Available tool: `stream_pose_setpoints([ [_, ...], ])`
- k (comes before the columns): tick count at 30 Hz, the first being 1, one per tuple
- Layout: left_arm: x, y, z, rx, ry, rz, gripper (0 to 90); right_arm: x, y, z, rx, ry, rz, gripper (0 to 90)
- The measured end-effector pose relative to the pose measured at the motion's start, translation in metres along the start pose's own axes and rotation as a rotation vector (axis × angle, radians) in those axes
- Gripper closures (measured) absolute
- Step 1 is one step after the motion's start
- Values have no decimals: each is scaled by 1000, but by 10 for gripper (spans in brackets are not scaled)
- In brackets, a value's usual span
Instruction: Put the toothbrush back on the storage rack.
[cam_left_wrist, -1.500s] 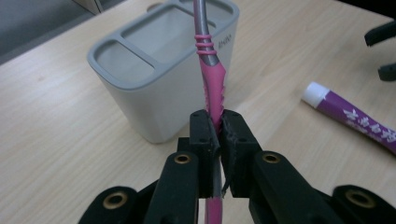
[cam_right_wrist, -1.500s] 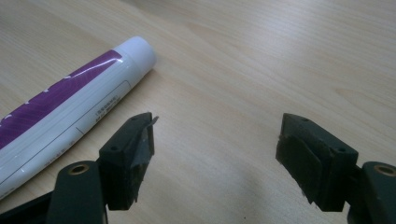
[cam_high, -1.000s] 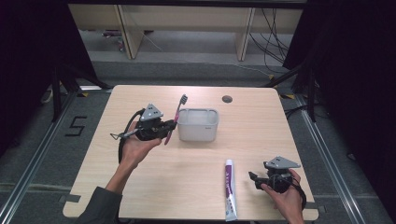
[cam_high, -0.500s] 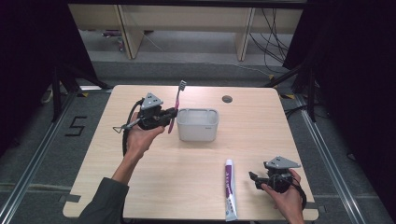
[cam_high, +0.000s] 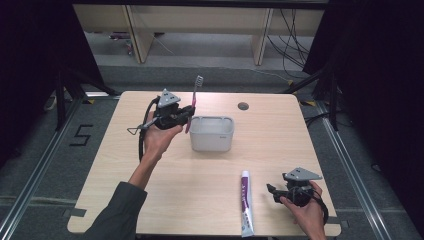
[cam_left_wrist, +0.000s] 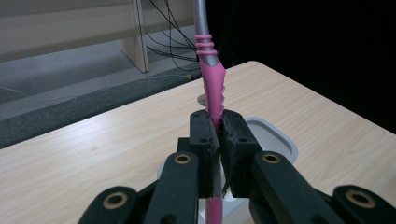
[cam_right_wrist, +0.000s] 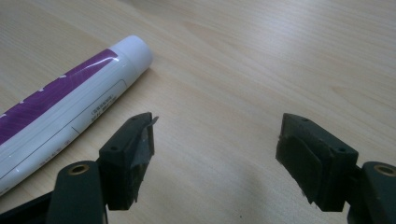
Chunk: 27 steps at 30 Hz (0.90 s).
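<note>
Left gripper (cam_high: 187, 111) clamped on upright toothbrush (cam_high: 195, 97) beside tub (cam_high: 212, 133).

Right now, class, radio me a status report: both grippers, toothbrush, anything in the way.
Left gripper shut on toothbrush, upright beside white tub. Right gripper open, empty, beside toothpaste tube. Nothing between toothbrush and tub.

Plenty of bare table (cam_high: 125, 185) on the near left and along the far right. The white tub (cam_high: 212, 133) sits mid-table with a toothbrush (cam_high: 193, 102) held upright just beside its left rim. The toothpaste tube (cam_high: 246, 202) lies near the front edge, close left of the right gripper (cam_high: 274, 191), whose jaws stand wide apart over bare wood
</note>
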<state>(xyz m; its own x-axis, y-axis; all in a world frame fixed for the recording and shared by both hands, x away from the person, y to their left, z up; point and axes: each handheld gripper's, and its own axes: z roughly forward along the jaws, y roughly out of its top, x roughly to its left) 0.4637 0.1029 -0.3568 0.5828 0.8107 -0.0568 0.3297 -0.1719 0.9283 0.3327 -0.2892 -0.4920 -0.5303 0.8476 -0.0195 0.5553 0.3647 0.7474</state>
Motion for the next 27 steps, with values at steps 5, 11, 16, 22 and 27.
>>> stream_pose_setpoints([
  [5,0,3,11,-15,10,-9,829,0,0,0,0,-8,-6,281],
  [11,0,3,24,-13,15,-17,828,-1,0,0,1,-5,-7,281],
  [16,3,6,30,-26,28,-29,829,0,0,0,2,-3,-6,281],
  [22,5,2,37,-35,23,-45,829,-1,0,0,1,0,-6,281],
  [27,6,-6,43,-38,30,-50,828,-1,0,0,1,1,-7,281],
])
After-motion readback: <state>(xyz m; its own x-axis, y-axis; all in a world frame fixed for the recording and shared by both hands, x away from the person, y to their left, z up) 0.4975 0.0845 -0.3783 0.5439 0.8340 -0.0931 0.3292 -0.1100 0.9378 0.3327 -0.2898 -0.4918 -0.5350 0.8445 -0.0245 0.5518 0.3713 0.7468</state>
